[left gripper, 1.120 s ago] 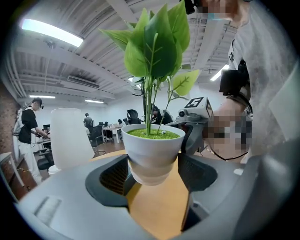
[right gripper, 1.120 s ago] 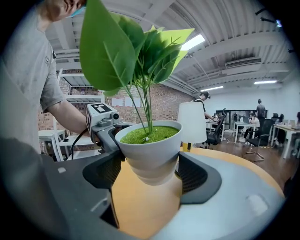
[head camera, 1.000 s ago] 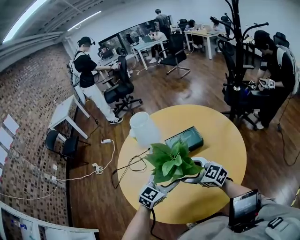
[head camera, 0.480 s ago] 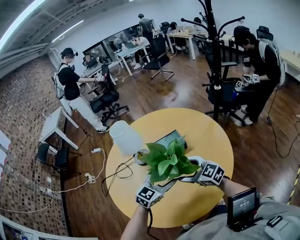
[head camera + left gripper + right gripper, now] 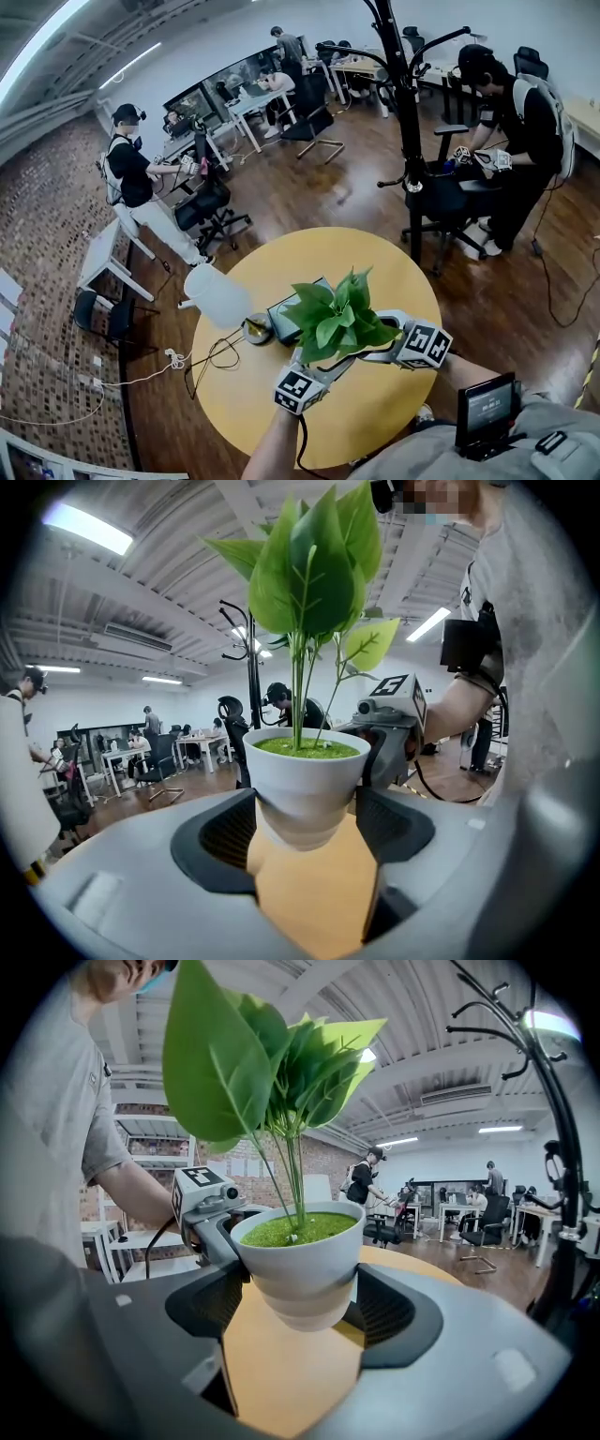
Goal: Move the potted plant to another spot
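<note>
The potted plant (image 5: pixel 333 323), green leaves in a white pot, hangs just above the round yellow table (image 5: pixel 375 417). My left gripper (image 5: pixel 323 364) comes at it from the near left, my right gripper (image 5: pixel 373 351) from the right. In the left gripper view the white pot (image 5: pixel 305 775) sits squeezed between the dark pads of the left gripper (image 5: pixel 305 822), with the right gripper's marker cube (image 5: pixel 392 700) behind it. The right gripper view shows the pot (image 5: pixel 302 1258) clamped by the right gripper (image 5: pixel 300 1302), the left gripper's cube (image 5: pixel 199 1190) beyond. The table top shows under the pot's base.
On the table's left stand a white jug-like lamp (image 5: pixel 217 295), a small round dish (image 5: pixel 258 328), a dark flat box (image 5: pixel 289 314) and a black cable (image 5: pixel 220 354). A black coat rack (image 5: pixel 403 103) and chair stand behind the table; people work at desks around.
Both grippers have carried the plant to the right across the table, away from the white lamp. The grip on the pot has stayed the same.
</note>
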